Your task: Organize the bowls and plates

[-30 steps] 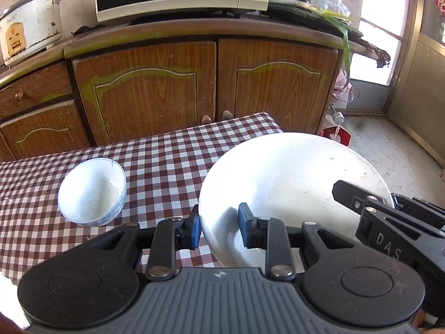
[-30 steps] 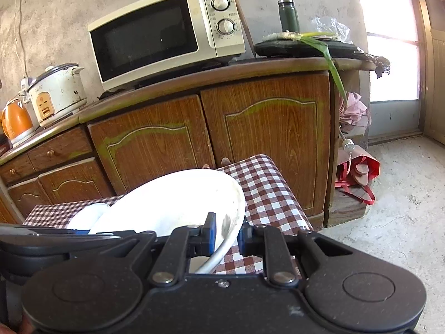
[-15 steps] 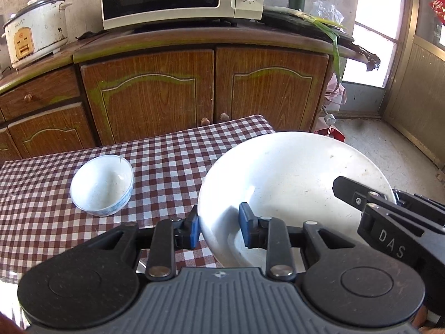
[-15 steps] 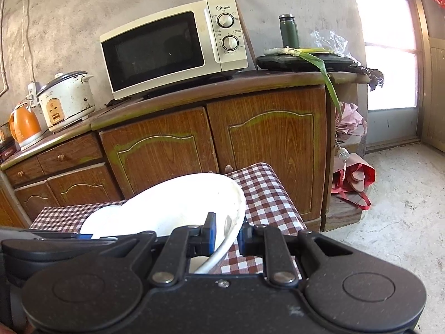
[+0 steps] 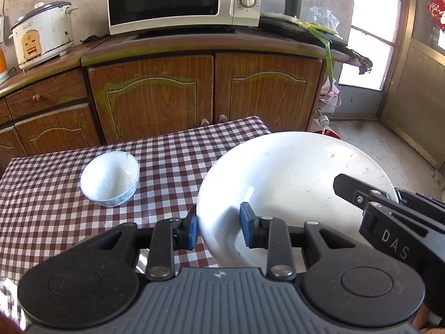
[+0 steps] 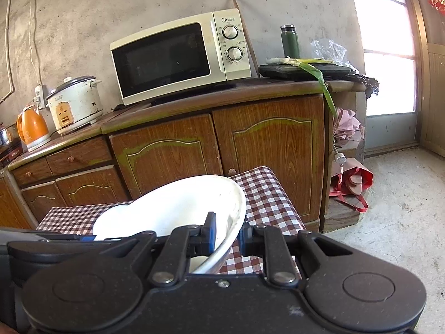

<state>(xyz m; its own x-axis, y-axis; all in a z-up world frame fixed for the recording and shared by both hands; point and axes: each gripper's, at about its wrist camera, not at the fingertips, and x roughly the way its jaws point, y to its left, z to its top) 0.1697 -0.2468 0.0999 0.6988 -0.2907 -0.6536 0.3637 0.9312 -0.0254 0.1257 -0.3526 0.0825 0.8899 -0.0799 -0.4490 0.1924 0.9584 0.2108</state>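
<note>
Large bowl [image 5: 292, 178] lifted, small bowl [image 5: 109, 178] on table [image 5: 41, 208]

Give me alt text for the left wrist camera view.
A large white bowl is gripped at its rim by the left gripper and the right gripper, above a checked tablecloth. A small white bowl sits on the cloth to the left, with wooden cabinets and a microwave behind.

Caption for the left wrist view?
Both grippers hold the big white bowl over the checked table; small bowl sits left.
</note>
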